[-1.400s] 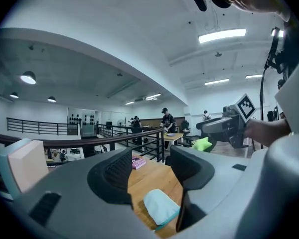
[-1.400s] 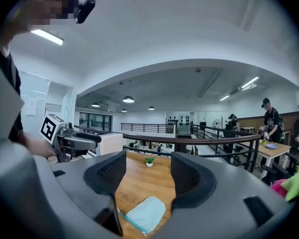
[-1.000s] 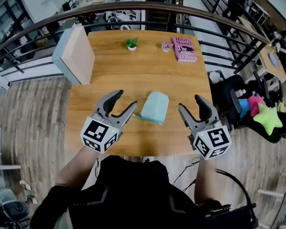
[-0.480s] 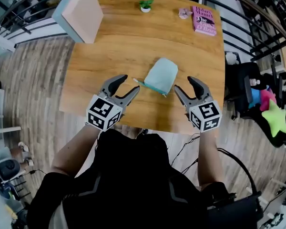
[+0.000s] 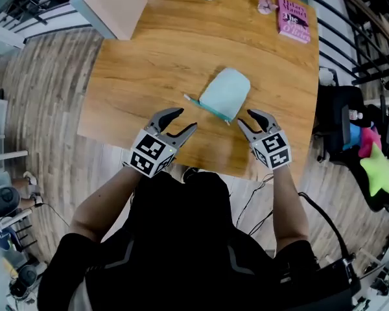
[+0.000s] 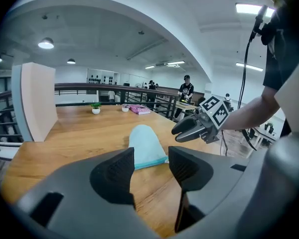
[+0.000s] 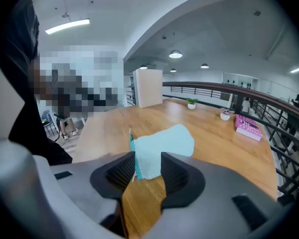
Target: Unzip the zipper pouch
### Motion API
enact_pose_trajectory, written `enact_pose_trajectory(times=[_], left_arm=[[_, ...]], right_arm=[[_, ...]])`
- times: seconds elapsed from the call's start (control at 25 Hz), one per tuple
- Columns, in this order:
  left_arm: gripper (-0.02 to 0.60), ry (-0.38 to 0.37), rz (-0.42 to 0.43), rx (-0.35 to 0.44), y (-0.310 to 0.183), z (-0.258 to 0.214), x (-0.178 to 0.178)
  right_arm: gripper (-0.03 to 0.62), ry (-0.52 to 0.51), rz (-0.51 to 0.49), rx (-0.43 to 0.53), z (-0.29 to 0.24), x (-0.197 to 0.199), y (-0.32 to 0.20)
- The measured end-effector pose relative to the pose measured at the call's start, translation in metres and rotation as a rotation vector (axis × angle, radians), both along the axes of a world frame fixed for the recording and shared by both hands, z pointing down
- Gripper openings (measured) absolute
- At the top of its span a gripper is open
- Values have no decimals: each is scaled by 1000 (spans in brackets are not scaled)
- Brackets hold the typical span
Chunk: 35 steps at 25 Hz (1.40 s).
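Worn: black short-sleeved top (image 5: 181, 251), grey curved seam lines at both shoulders; forearms bare behind the tongs. Tongs: left gripper (image 5: 187, 118), grey shell, dark ribbed pads (image 6: 113, 176), white cube (image 5: 149, 154) with black square markers at its rear; right gripper (image 5: 245, 117), identical build.

Left gripper (image 6: 150, 159), jaws just narrowing and empty, faces zipper pouch (image 6: 145, 146).

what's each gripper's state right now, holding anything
Left gripper: open, jaws have just been closing a little, nothing between them.
Right gripper: open, jaws have just been closing, gripping nothing; zipper pouch just ahead.
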<state>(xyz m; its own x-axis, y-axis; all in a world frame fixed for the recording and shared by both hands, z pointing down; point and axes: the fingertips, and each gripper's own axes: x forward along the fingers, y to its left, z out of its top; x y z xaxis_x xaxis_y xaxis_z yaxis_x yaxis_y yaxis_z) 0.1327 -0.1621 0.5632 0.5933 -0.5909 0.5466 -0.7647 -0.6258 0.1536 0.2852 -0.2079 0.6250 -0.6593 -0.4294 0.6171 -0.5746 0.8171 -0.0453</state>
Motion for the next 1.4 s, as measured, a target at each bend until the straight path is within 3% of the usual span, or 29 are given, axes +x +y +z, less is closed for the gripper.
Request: enact_pose_trajectory(times=[0.52, 0.84, 1.24, 1.4], left_arm=[[230, -9, -67, -101, 14, 51, -2], [230, -22, -89, -109, 14, 55, -8], [230, -20, -69, -115, 11, 52, -8], [230, -23, -38, -106, 7, 43, -5]], right_arm=[[128, 188, -330, -31, 77, -21, 23], [111, 215, -433, -29, 87, -26, 20], [62, 156, -441, -90, 89, -36, 21], [58, 88, -378, -153, 79, -38, 16]])
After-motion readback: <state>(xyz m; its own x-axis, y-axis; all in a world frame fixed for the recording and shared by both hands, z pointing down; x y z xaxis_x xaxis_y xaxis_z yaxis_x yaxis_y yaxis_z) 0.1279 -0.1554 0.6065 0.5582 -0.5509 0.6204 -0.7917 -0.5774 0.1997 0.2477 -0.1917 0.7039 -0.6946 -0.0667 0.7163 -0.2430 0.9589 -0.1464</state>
